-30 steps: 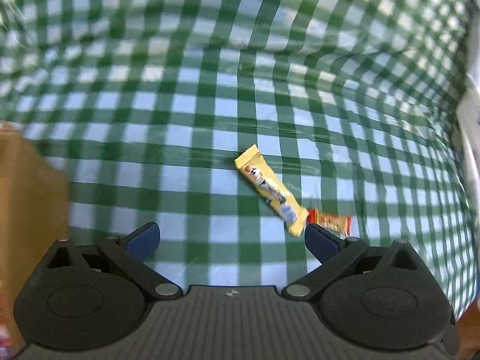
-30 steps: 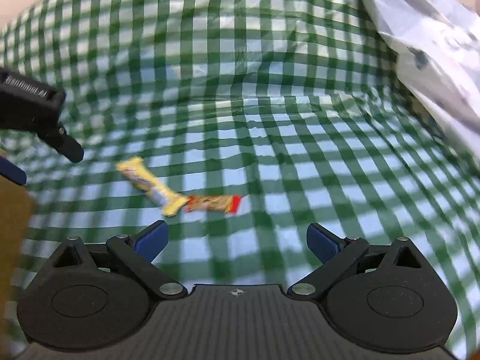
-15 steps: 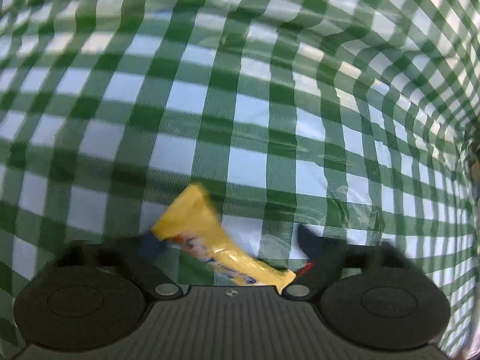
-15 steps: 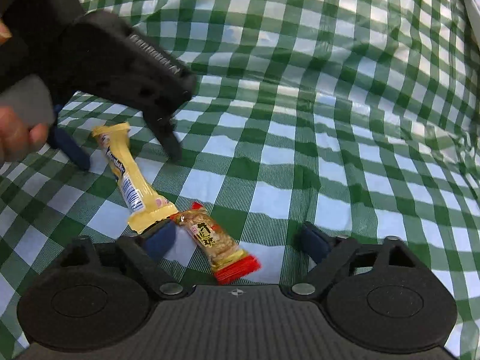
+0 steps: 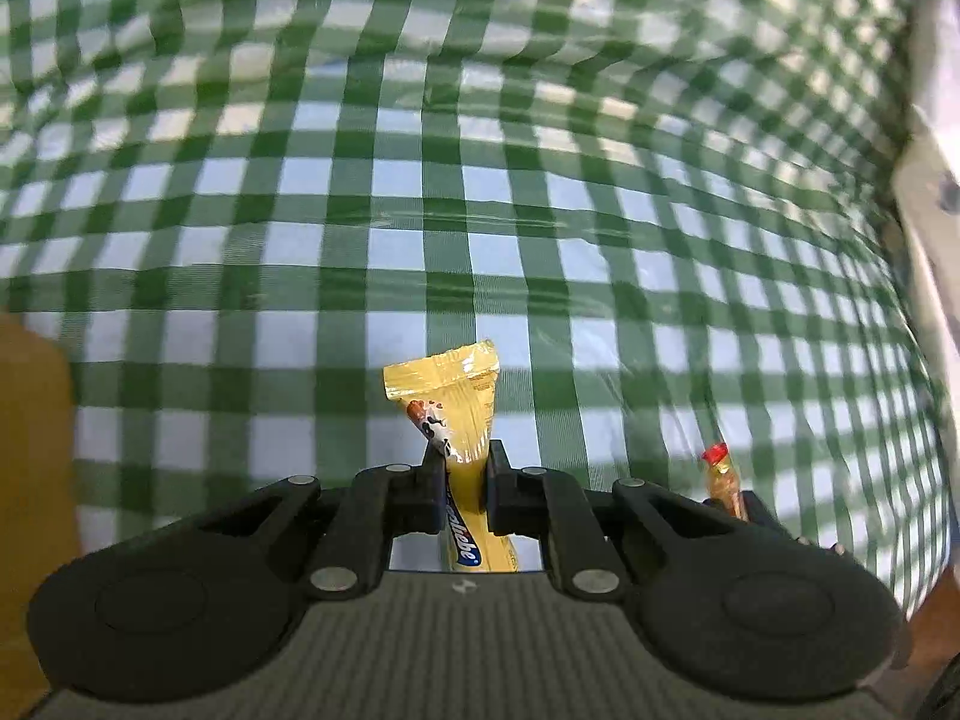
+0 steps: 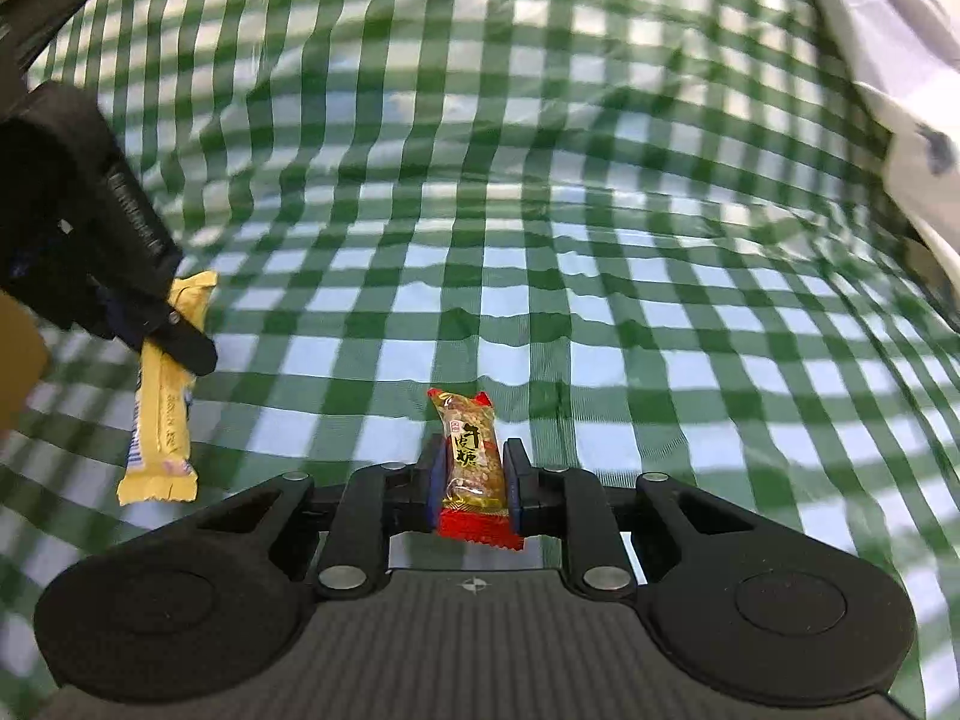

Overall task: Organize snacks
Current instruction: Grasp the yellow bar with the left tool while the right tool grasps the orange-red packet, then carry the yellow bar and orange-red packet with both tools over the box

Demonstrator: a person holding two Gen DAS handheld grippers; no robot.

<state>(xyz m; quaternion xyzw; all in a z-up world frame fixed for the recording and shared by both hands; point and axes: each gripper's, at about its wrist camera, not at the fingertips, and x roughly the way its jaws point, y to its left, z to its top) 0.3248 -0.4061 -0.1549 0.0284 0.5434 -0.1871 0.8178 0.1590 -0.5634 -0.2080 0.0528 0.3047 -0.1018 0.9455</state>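
Both snacks are in hand, so the pick-up step looks done and the carry to wherever they belong comes next. The left gripper [image 5: 460,468] has its jaws closed tight on the yellow snack bar [image 5: 456,402], pinching it near the middle so the top end stands up past the fingertips and the printed lower end runs back toward the camera. From the right wrist view the same bar [image 6: 165,396] hangs down from that gripper, lifted off the green checked tablecloth [image 6: 540,300].

The right gripper [image 6: 474,474] is likewise closed on the red-ended peanut bar [image 6: 471,462], which sits upright between the pads, its red crimped end toward the camera.

At the left edge of the left wrist view there is a brown shape [image 5: 33,450], possibly a cardboard box; it is too blurred and cropped to be sure. If that is the container, the next move calls for swinging each gripper over it, keeping the squeeze steady, since both wrappers are slick and thin, and opening only once above it. A white patterned bag [image 6: 900,60] lies at the right.
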